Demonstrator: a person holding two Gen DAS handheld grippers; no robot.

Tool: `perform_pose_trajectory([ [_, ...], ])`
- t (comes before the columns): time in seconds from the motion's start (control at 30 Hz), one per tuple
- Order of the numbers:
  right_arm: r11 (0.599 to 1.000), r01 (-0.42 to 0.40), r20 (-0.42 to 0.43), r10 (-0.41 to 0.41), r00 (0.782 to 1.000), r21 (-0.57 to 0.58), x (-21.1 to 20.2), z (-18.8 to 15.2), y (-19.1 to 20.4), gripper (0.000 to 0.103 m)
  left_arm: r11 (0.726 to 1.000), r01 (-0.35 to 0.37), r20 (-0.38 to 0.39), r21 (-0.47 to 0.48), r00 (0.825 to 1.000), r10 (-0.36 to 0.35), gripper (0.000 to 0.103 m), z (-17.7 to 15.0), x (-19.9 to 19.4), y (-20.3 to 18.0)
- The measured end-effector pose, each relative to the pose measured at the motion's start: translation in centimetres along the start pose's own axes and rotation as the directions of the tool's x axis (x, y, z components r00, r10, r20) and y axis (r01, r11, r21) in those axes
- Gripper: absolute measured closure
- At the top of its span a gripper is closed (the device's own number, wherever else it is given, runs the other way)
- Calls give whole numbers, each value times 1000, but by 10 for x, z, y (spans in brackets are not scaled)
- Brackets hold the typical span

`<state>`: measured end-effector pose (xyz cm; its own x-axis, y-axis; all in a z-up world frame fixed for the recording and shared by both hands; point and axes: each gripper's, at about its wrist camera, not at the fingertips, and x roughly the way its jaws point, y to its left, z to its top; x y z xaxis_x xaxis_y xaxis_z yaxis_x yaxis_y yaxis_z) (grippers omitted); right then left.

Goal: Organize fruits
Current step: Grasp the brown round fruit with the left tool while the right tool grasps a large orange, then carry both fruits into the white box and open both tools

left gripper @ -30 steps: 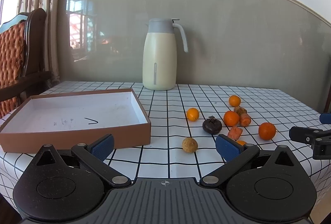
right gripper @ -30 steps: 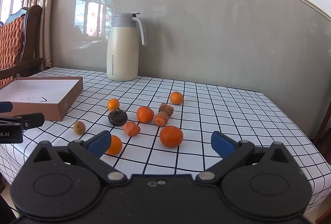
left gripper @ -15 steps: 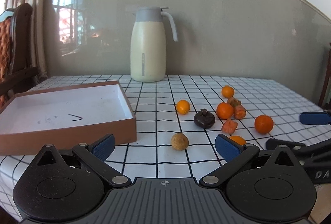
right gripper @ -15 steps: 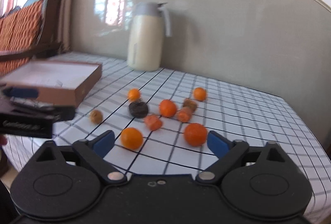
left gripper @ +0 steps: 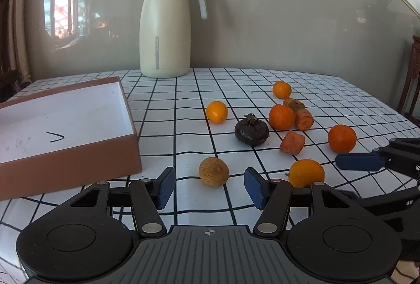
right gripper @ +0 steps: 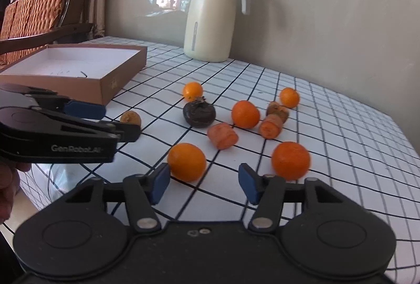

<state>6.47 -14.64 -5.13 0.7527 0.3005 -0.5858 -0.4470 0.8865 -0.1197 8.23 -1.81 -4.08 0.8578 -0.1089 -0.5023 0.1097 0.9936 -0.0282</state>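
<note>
While both grippers' fingers [left gripper: 165, 185] close on nothing, only the right wrist view shows, dimly, a hand [right gripper: 9, 185].

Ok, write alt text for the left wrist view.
The left gripper, jaws closing with nothing pressed between them, points at a small tan fruit on a checked tablecloth, with oranges scattered beyond and an empty brown box to the left.

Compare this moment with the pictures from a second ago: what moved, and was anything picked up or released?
Both grippers came forward and down toward the fruit, jaws closing from wide open. The left gripper now lines up on the tan fruit, the right gripper nears the closest orange; neither grips anything yet. The fruit, the box and the jug stayed put.
</note>
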Motion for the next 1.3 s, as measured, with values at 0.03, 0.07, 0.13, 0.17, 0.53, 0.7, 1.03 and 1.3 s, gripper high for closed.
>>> perform_pose_trajectory([
  [0.03, 1000, -5, 0, 5, 1000, -2, 3, 1, 1, 56, 1000, 3, -2, 1, 1000, -3, 44, 0, 2, -1],
  [0.07, 1000, -11, -1, 11, 1000, 0, 5, 2, 1, 59, 1000, 8, -7, 4, 1000, -8, 44, 0, 5, -3],
  [0.13, 1000, -9, -8, 9, 1000, 8, 9, 4, 0, 67, 1000, 14, -17, 10, 1000, -14, 44, 0, 11, -6],
  [0.17, 1000, -6, -8, 6, 1000, 9, 10, 4, -1, 68, 1000, 15, -18, 6, 1000, -15, 44, 1, 14, -7],
  [0.53, 998, 13, 5, -13, 1000, 57, 7, 7, -13, 80, 1000, 1, -29, 2, 1000, -1, 76, 1, 17, -4],
  [0.7, 998, 27, 23, -28, 999, 58, -1, 7, -14, 80, 1000, -2, 2, -13, 1000, 2, 76, 3, 6, 0],
  [1.03, 998, -21, 129, 14, 992, 52, -28, 29, 9, 80, 999, -33, 84, -26, 996, 35, 76, 16, -45, 22],
  [1.3, 992, -124, 215, 119, 969, 8, -35, 58, 52, 80, 991, -116, 132, -69, 983, 125, 76, 23, -81, 68],
])
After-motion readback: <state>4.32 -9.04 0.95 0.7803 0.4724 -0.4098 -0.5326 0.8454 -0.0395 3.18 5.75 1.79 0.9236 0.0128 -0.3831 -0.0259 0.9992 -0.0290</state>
